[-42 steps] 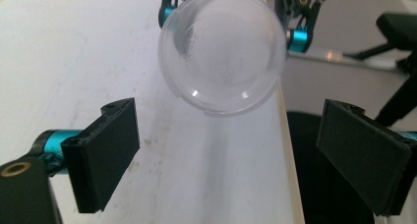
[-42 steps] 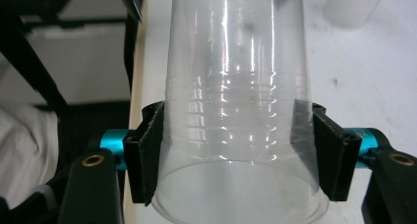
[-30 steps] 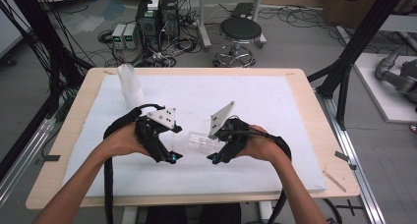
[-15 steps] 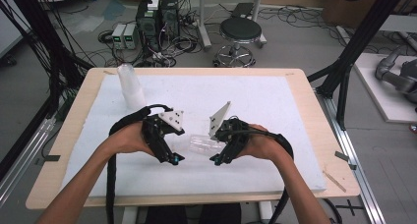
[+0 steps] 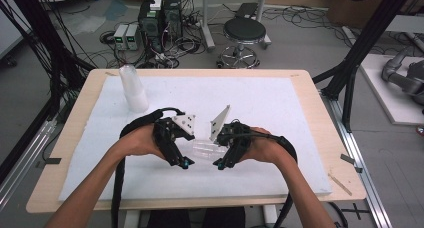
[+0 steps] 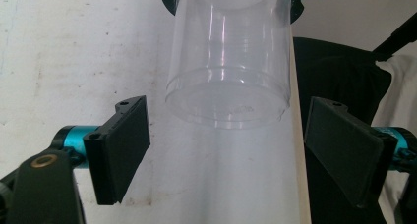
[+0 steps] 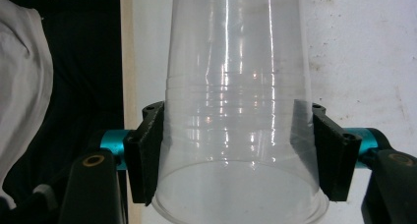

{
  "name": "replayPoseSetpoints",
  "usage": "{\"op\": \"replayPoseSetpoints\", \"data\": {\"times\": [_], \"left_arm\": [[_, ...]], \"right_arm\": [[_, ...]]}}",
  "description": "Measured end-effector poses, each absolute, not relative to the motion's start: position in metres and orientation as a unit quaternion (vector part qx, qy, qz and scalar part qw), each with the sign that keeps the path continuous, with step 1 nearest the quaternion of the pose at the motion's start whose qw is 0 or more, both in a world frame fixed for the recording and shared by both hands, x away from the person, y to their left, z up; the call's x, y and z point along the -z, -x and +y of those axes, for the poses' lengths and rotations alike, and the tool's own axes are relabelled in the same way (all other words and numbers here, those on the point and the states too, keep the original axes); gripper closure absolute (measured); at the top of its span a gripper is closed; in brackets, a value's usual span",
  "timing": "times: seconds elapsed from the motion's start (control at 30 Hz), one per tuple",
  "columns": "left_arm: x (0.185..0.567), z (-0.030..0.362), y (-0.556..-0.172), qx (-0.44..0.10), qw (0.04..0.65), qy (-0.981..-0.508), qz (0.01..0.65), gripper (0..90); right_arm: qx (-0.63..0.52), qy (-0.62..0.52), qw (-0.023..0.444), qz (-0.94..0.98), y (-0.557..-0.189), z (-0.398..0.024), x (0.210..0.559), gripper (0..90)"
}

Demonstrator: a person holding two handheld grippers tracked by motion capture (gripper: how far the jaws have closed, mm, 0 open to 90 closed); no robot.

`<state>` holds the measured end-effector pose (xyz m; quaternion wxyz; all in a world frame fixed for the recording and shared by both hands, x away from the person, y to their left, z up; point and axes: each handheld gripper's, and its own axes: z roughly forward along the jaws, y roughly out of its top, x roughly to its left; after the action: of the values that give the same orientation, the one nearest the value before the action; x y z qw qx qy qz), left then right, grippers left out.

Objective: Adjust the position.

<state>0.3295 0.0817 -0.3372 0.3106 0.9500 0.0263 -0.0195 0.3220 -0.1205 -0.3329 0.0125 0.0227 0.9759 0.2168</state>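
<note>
Since a second ago the left gripper [image 5: 186,163] has slid a little toward the right gripper [image 5: 218,165], and its fingers [image 6: 120,150] have just been closing in, with the base of the clear cup [image 6: 226,81] not yet between them. They stand apart, one at each side, and touch nothing; the cup's base hangs just ahead of them. On the right gripper the fingers [image 7: 145,153] are clamped on the cup near its wide rim, pressing both walls, and they hold it lying level above the white tabletop [image 5: 280,113], between the two hands. My worry is the thin wall: if the left fingers close too hard on the base, the cup may buckle or pop out of the right grip. If it is really several cups nested, a crooked pull could jam them. A stack of cups [image 5: 132,88] stands far off at the back left, well apart.
</note>
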Motion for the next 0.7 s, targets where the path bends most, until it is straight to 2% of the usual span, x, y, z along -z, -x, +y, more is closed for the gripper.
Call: {"op": "replayPoseSetpoints", "data": {"times": [0.7], "left_arm": [[0.3414, 0.0717, -0.3299, 0.032, 0.305, -0.952, 0.011, 28.9]], "right_arm": [[-0.202, -0.018, 0.008, 0.979, -0.3217, -0.1165, 0.3359, 32.1]]}}
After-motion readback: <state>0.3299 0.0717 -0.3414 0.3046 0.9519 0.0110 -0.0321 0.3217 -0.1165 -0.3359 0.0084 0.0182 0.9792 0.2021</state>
